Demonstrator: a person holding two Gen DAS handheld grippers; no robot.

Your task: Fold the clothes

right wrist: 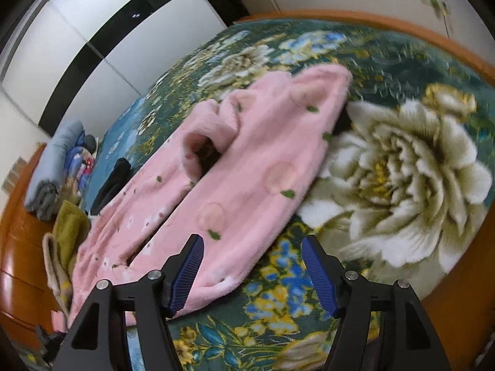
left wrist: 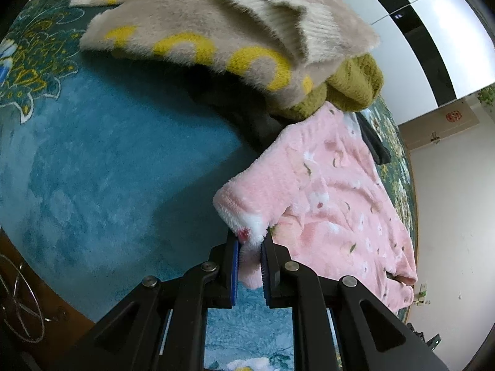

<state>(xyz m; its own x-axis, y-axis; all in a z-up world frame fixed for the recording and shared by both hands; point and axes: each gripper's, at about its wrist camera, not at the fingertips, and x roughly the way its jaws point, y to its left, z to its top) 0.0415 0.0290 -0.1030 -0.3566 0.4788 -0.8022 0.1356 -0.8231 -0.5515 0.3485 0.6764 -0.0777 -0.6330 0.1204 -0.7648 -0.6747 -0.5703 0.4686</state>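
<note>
The pink fleece garment (right wrist: 247,167) lies spread on a floral blanket (right wrist: 402,167) that covers a bed. It carries a print of small white flowers and green leaves, and a tube-shaped opening, either a sleeve or the neck, stands up near its middle in the right wrist view.

Left gripper (left wrist: 250,247): closed on a corner of the pink fleece garment (left wrist: 334,191). The blue pads (left wrist: 235,266) press the fluffy edge from both sides, and a fold of fabric bulges out between and below them. From this corner the garment runs away to the right across the blanket (left wrist: 108,160), which is plain teal here.

Right gripper (right wrist: 252,266): jaws apart, nothing clamped. The left blue pad (right wrist: 188,272) stands over the garment's near edge; the right pad is over bare blanket beside that edge. Whether either pad touches the fabric cannot be told.

Other items on the bed:
- A beige fuzzy sweater with yellow rings (left wrist: 222,31) lies on top of an olive-green knit (left wrist: 352,83), beyond the pink garment in the left wrist view.
- A dark garment (left wrist: 256,120) lies between that pile and the pink fleece.
- A rolled grey-blue bundle (right wrist: 52,170) sits at the far edge of the bed, near the orange-brown wooden frame (right wrist: 18,247).
</note>
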